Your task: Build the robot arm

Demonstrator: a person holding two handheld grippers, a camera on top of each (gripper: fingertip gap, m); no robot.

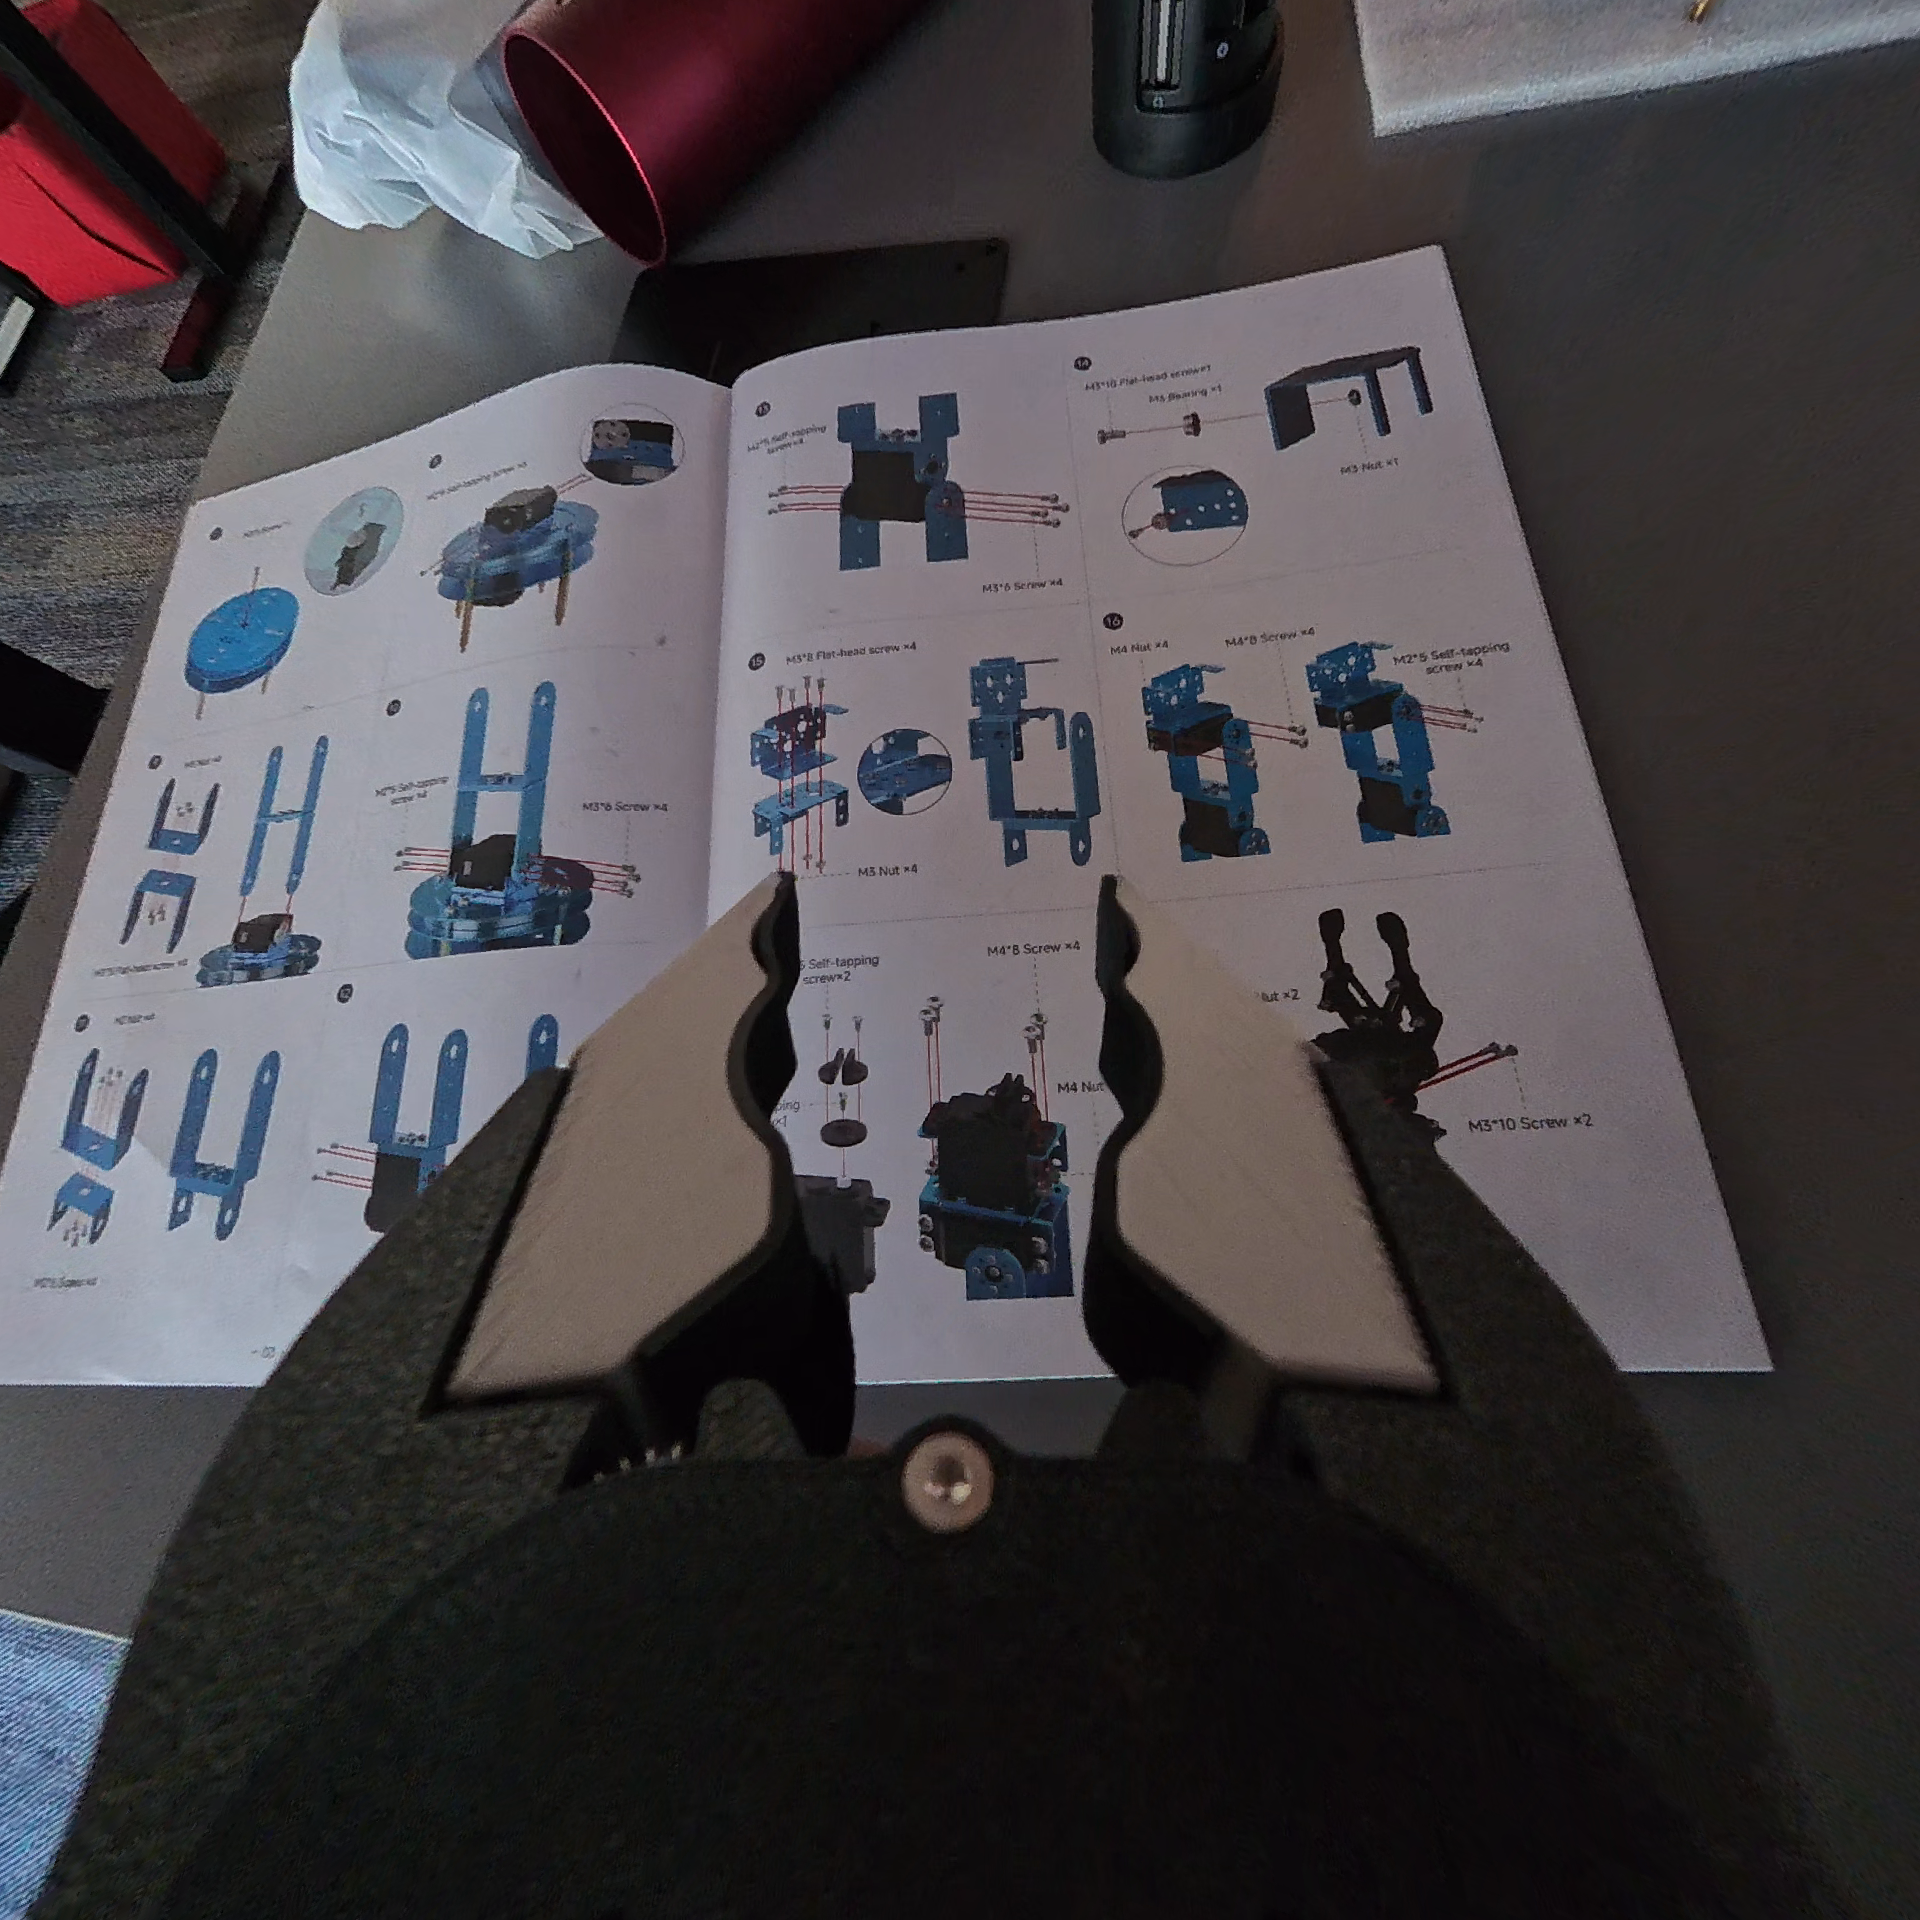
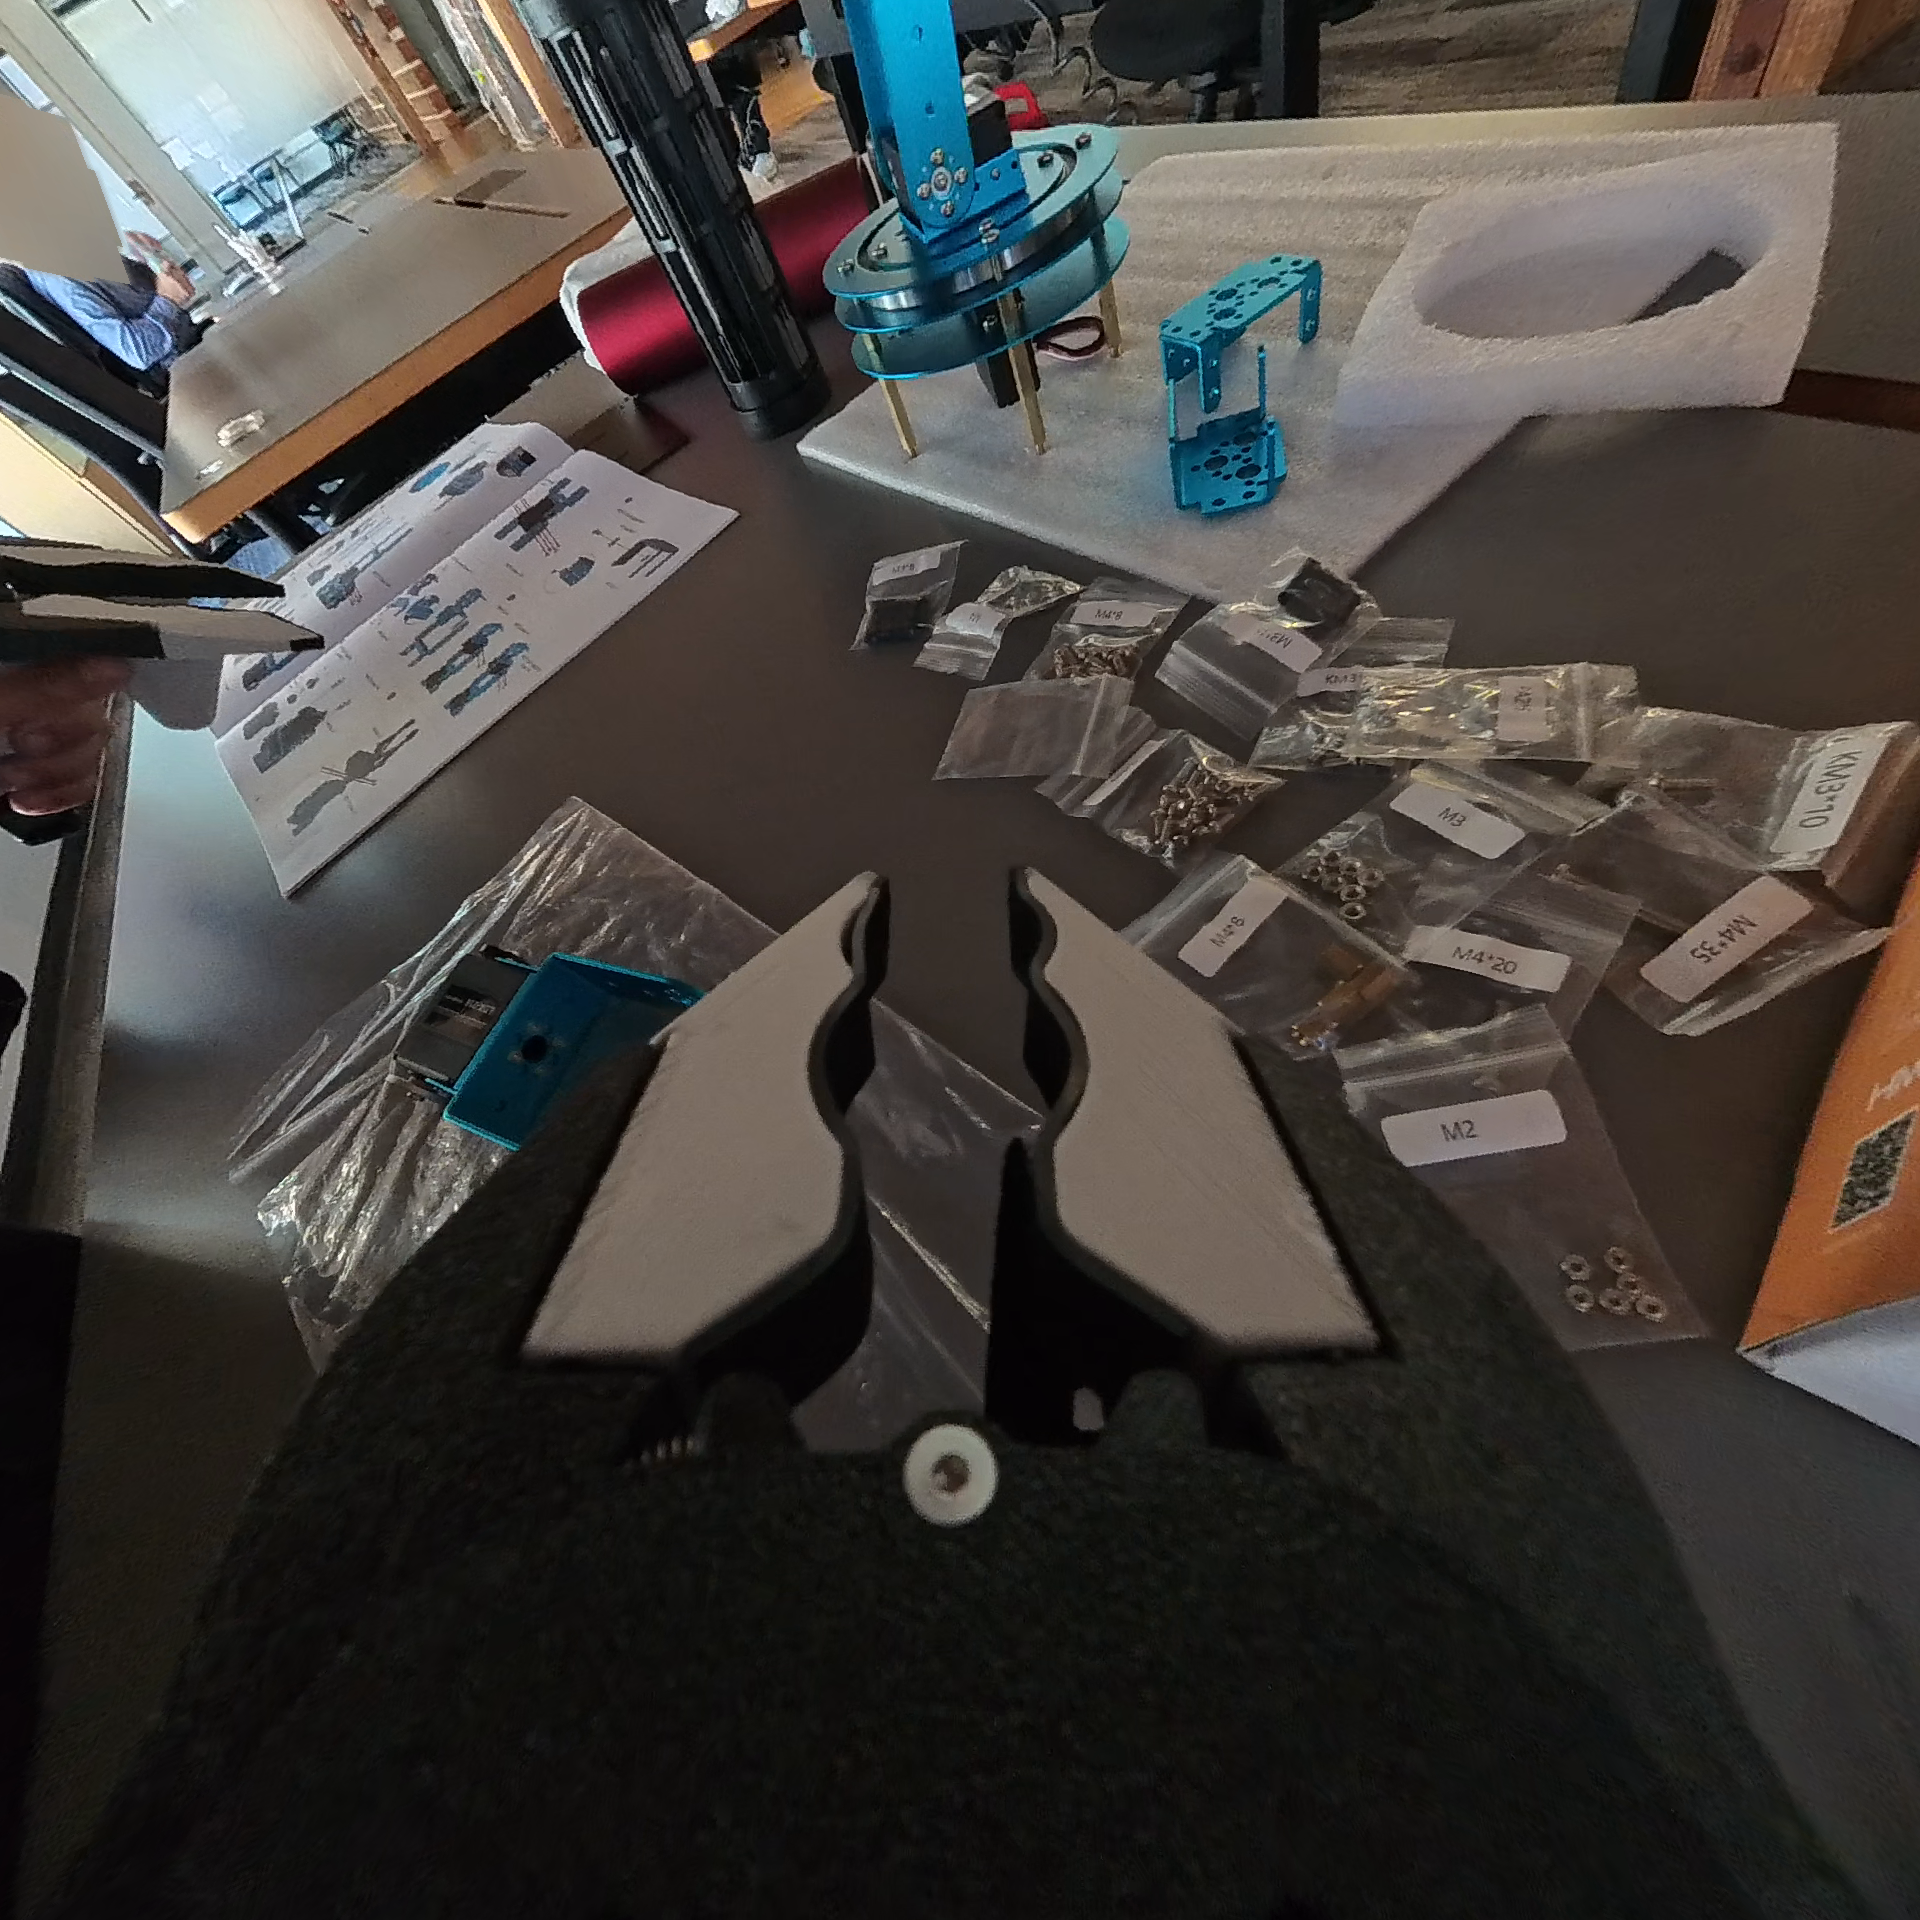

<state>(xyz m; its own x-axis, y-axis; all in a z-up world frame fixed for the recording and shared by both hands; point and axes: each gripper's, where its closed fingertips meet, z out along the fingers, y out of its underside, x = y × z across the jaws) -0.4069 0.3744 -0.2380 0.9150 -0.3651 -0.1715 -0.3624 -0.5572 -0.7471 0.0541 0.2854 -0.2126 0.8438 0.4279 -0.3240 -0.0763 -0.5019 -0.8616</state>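
left fingers point(image 1: 945, 883): spread apart, nothing between them, hanging over the open instruction booklet point(image 1: 883, 790). They sit above the lower part of the right-hand page, so I guess I'm parked there to read the diagrams, not to grab anything.

right fingers point(image 2: 948, 878): narrower gap but not clenched, nothing gripped. They hover above the crinkly clear plastic bag point(image 2: 582, 935) on the table point(image 2: 790, 727).

blue bracket point(image 2: 551, 1039): at about 9 o'clock from my right fingertips, lying on that bag with a black servo-looking block tucked in it. Close beside the left finger, but I can't tell if it's touching.

little zip bags point(image 2: 1403, 790): fanned out from 12 to 3 o'clock, white stickers facing up, screws and nuts showing through. Laid flat and spread so each one can be picked by its sticker, I'd say.

half-built blue tower point(image 2: 977, 239): far out at 12 o'clock, stacked round plates standing upright on brass posts on a white foam sheet point(image 2: 1195, 499), probably so nothing rolls or scratches. A blue U-bracket piece point(image 2: 1231, 384) stands just beside it, at its 3 o'clock.

foam block point(image 2: 1590, 281): 1 o'clock, cutout now hollow.

orange box point(image 2: 1849, 1164): right edge, 3 o'clock.

booklet again: from the right-side view it's at 10 o'clock, my left fingers poking in over it.

red tube point(image 1: 665, 114): 11 o'clock past the booklet, on its side, white wrap point(image 1: 416, 145) beside it.
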